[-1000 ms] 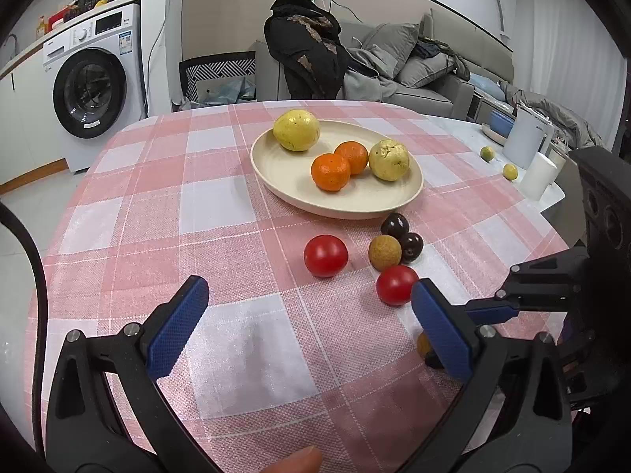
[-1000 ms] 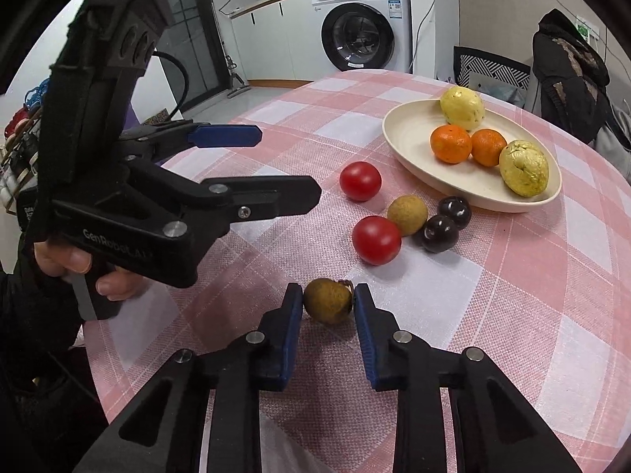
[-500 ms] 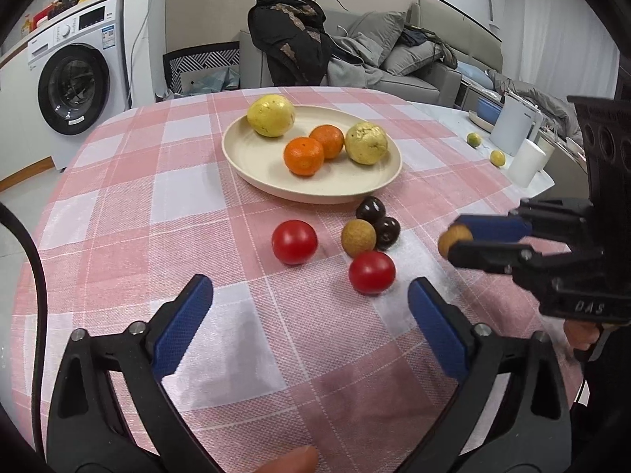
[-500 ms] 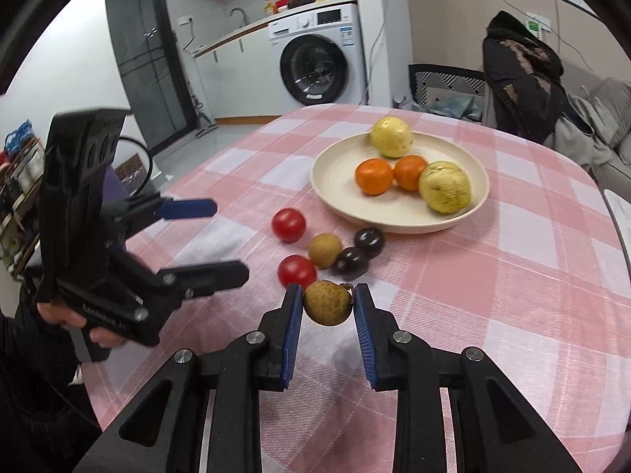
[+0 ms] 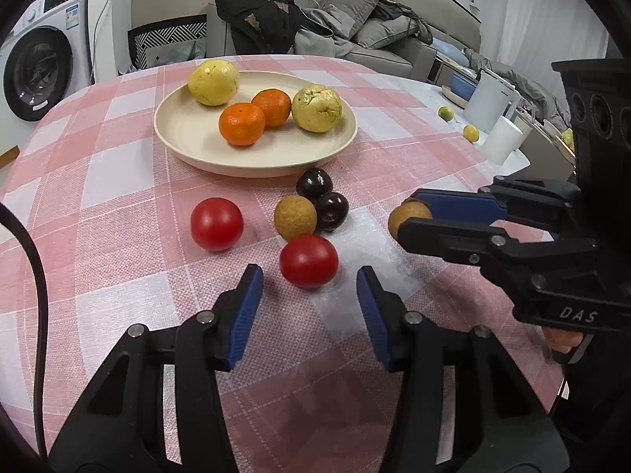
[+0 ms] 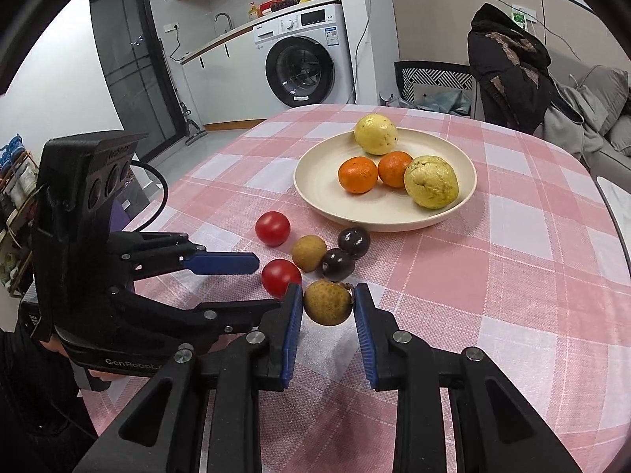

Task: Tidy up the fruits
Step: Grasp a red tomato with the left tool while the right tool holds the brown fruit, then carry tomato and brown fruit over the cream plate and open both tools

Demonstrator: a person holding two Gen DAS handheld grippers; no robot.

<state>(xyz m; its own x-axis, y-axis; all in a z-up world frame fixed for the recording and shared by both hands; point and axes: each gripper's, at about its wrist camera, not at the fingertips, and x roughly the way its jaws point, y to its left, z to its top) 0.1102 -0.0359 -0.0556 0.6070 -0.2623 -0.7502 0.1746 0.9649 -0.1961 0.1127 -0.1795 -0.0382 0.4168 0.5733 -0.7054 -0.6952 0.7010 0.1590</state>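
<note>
The small round tan fruit (image 5: 399, 217) is half hidden behind the right gripper's (image 5: 422, 213) jaws. The black left gripper (image 6: 272, 282) covers part of the near red tomato (image 6: 279, 276).

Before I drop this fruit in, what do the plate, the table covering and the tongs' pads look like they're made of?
Plate: cream, matte, thick-rimmed; probably ceramic or melamine, can't tell which.
Table covering: woven cloth, visible weave in pink-and-white check.
Pads on the right tongs: blue, ribbed, likely rubber or soft plastic on black rigid plastic arms.
</note>
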